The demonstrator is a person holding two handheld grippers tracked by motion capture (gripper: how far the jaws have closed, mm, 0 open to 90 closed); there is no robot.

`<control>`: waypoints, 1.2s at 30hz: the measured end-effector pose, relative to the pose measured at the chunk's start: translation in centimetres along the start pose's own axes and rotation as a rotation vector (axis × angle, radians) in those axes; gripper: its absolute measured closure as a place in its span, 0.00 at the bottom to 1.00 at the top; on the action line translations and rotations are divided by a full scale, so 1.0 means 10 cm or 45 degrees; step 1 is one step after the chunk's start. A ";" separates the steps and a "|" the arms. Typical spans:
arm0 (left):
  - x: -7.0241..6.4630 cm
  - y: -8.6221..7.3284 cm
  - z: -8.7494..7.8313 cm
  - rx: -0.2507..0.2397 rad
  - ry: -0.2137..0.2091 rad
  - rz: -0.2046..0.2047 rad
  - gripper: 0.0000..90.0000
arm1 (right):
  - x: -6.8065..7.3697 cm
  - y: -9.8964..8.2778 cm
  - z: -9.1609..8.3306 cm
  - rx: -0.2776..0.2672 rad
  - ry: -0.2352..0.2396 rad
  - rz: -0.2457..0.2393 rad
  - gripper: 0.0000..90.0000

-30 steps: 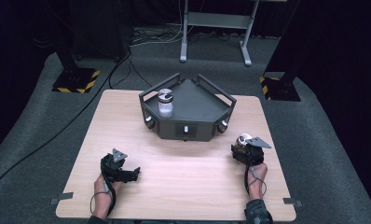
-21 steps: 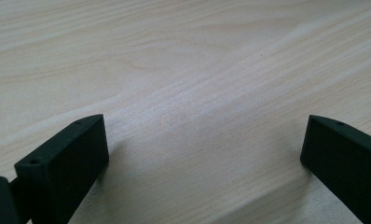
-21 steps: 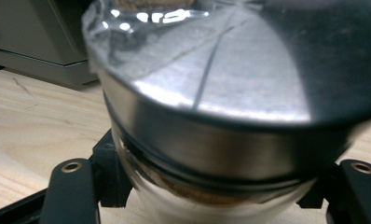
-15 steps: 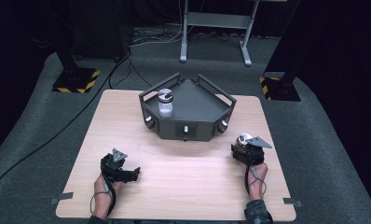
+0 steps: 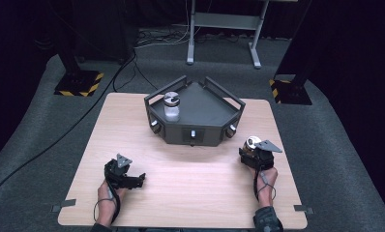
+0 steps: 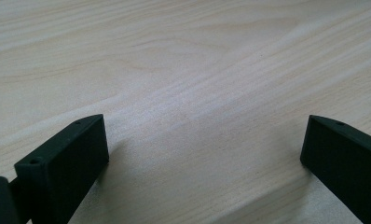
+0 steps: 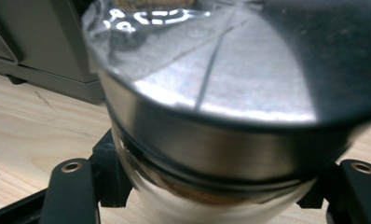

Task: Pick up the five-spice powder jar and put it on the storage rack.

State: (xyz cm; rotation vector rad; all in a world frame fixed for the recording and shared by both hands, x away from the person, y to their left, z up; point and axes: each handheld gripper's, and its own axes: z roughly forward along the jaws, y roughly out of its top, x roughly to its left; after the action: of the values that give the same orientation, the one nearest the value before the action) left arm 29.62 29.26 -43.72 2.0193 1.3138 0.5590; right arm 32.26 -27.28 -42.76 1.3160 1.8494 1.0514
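A glass jar with a shiny metal lid (image 7: 221,93) sits between the jaws of my right gripper (image 7: 211,186), which is shut on it at the table's right side (image 5: 256,153). The jar (image 5: 251,142) stands close to the right front corner of the dark tray (image 5: 205,104). A second jar with a metal lid (image 5: 171,106) stands upright in the tray's left part. My left gripper (image 5: 132,180) rests low at the table's front left, open, with bare wood between its jaws (image 6: 202,154).
The wooden table (image 5: 190,188) has free room in the middle and front. Beyond it lie grey floor mats, cables, a metal stand (image 5: 224,21) and two bases with yellow-black stripes (image 5: 79,83).
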 end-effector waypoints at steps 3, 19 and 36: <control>0.00 0.00 0.00 0.000 0.000 0.000 0.01 | 0.00 0.04 -0.03 -0.008 0.012 -0.008 0.33; 0.00 0.00 0.00 -0.001 -0.001 -0.001 0.01 | 0.04 0.23 -0.13 -0.019 0.047 -0.044 0.33; 0.00 0.00 0.00 -0.001 0.000 -0.001 0.01 | 0.08 0.33 -0.20 -0.039 0.071 -0.071 0.33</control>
State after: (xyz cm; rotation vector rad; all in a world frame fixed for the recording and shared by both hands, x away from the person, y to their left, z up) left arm 29.62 29.26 -43.73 2.0185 1.3138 0.5588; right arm 31.83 -26.37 -38.90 1.2221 1.8925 1.0926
